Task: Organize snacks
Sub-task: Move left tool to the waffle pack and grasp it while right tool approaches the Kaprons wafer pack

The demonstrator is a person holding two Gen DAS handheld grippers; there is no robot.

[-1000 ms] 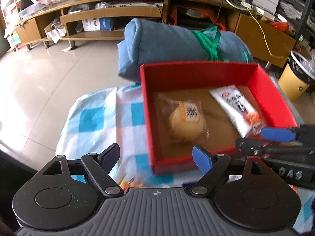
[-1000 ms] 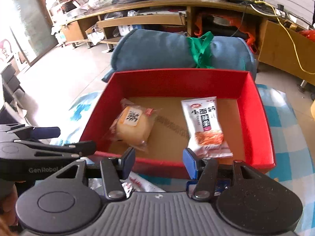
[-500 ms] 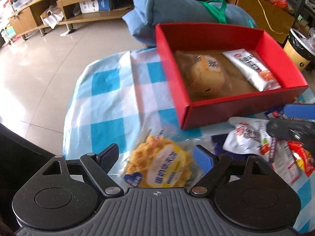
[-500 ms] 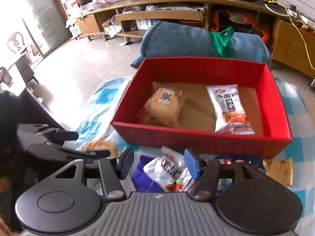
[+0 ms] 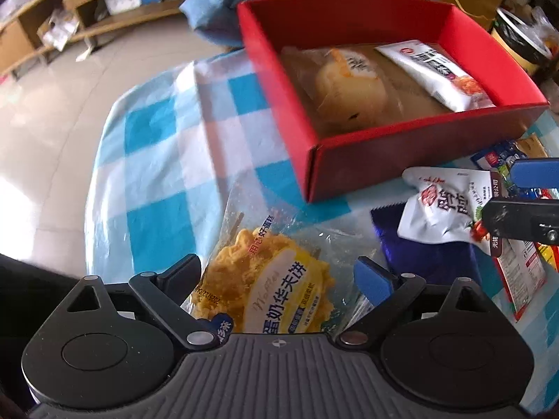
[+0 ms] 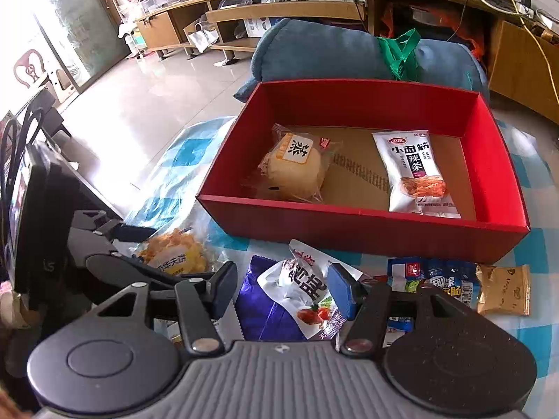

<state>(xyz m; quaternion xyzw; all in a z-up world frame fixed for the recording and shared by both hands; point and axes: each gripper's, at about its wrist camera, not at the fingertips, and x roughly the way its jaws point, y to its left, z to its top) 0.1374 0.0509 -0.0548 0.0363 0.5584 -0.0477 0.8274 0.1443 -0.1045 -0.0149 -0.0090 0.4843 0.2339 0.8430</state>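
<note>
Left gripper: your left gripper points down over the yellow waffle pack; its jaws are opening, the pack lies between them, and the pads do not press on it.
Right gripper: your right gripper hovers over the white pouch; the jaws stand apart on both sides of the pouch and I see no pressing on it.
Done: two snacks lie already inside the red box, the round bun in clear wrap at the left part and the white noodle-snack bag at the right part, apart from each other.
Left to do: you have several snacks outside, in front of the near wall of the box: the waffle pack, the white pouch lying on a purple packet, a blue packet and a small brown sachet. I judge the task is less than half done.
Surface: a table under a blue and white checked cloth; the box stands on it.
Room: a glossy tile floor, a long wooden low cabinet with open shelves behind, and a rolled blue bundle with a green strap just behind the box.
</note>
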